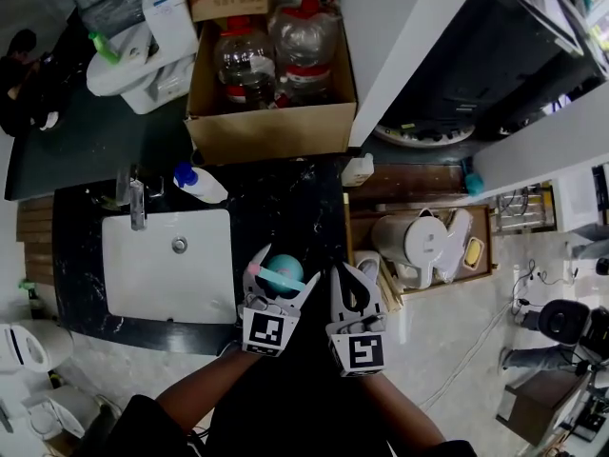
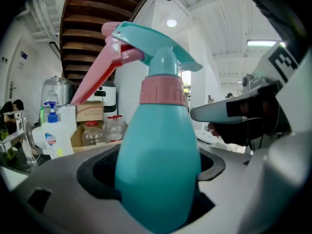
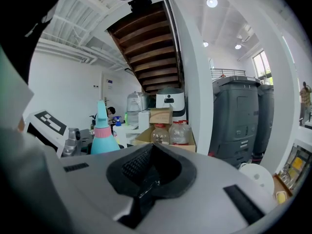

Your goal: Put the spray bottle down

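The 2 forearms reach in from the bottom edge side by side, each marker cube showing a black-and-white square pattern to the head view. The left tool (image 1: 283, 276) is clamped on the teal body of the spray bottle (image 2: 158, 169), which stands upright between its jaws, pink collar and pink trigger above. In the head view the bottle is over the dark marbled worktop (image 1: 285, 208), just right of the white sink (image 1: 166, 265); whether its base touches cannot be told. The right tool (image 1: 354, 288) is just beside it, jaws closed together on nothing. Behind, a cardboard box (image 1: 271, 131) holds 2 red-capped jugs; its red print and the pump bottle's (image 1: 200, 184) blue label are too small to read.
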